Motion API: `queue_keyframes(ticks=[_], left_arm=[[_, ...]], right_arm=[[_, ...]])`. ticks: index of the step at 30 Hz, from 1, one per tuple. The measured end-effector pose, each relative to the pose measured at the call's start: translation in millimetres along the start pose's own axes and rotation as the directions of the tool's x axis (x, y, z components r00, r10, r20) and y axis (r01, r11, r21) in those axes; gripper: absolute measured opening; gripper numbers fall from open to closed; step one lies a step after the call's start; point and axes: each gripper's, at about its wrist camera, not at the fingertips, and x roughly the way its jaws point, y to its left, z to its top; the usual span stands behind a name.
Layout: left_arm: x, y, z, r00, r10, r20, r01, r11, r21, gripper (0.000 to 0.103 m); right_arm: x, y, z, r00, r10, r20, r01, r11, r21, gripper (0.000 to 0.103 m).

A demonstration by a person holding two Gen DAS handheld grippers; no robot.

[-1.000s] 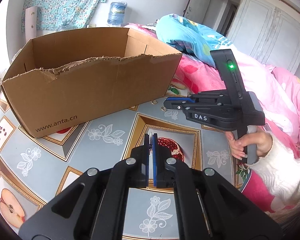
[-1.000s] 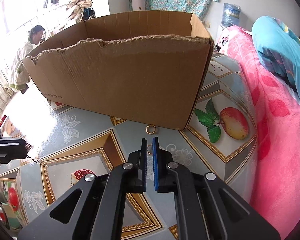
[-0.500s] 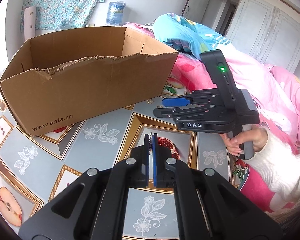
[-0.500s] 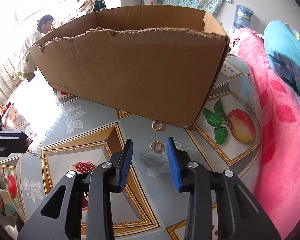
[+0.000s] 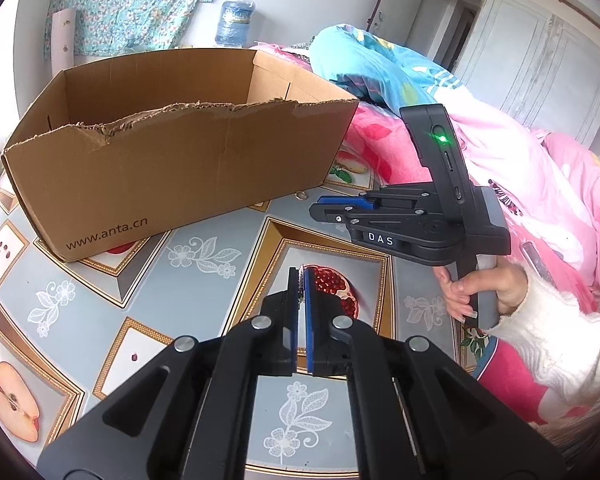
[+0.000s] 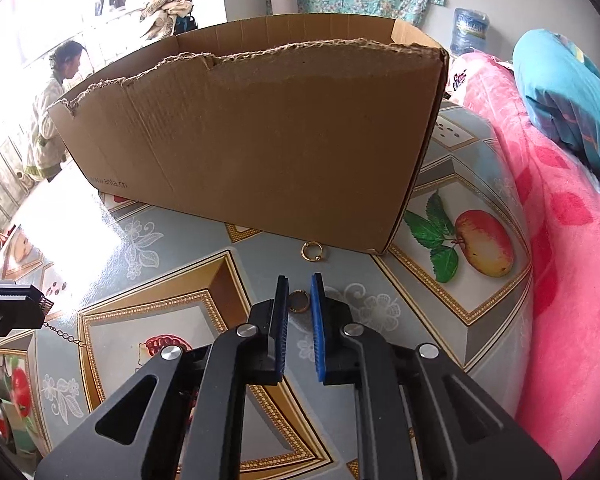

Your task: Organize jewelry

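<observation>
My right gripper (image 6: 299, 281) points down at the table, and its jaws are closing on a small gold ring (image 6: 299, 302) that lies between the blue pads and touches both. A second gold ring (image 6: 312, 250) with a bead lies just beyond, at the foot of the cardboard box (image 6: 260, 140). My left gripper (image 5: 300, 276) is shut on a thin chain, which shows as silvery links between the pads. In the right wrist view that chain (image 6: 66, 334) dangles from the left gripper (image 6: 44, 304) onto the table.
The open box (image 5: 172, 168) has a torn front rim and stands on a fruit-print tablecloth (image 5: 204, 252). Pink and blue bedding (image 6: 560, 240) lies along the right edge. A hand (image 5: 480, 288) holds the right gripper (image 5: 316, 206). A person (image 6: 52, 120) stands far left.
The right gripper's jaws went from shut to wide open around the near ring, then narrowed onto it. The left gripper kept still, shut on the chain.
</observation>
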Motion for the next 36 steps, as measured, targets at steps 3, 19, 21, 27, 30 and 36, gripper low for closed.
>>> queue_keyframes(ticks=[3,19,21,27,30,36], left_arm=[[-3,-1,0,1.0,0.0,0.005,0.0,1.0,0.009,0.002],[-3,4,-3,1.0,-0.014,0.002,0.014,1.0,0.002,0.002],[-2,5,-4,1.0,-0.014,-0.003,0.014,1.0,0.0,0.002],[3,7,-2,1.0,-0.022,-0.01,0.022,1.0,-0.013,0.002],[4,6,-2,1.0,-0.024,-0.008,0.024,1.0,-0.011,0.002],[5,8,-2,0.999,-0.03,-0.01,0.03,0.999,-0.012,0.002]], right_arm=[[-7,-7,3,1.0,0.011,0.015,-0.011,1.0,0.017,0.005],[-5,0,-3,0.999,0.002,-0.034,-0.004,0.998,-0.059,0.006],[-4,1,-2,0.999,0.002,-0.034,-0.005,0.998,-0.069,0.006],[-1,-1,1,1.0,-0.001,-0.028,-0.001,0.996,-0.085,0.012],[0,-4,2,1.0,-0.012,-0.025,0.01,0.997,-0.072,0.026],[3,-4,5,0.999,0.031,-0.033,-0.034,0.997,-0.075,0.02]])
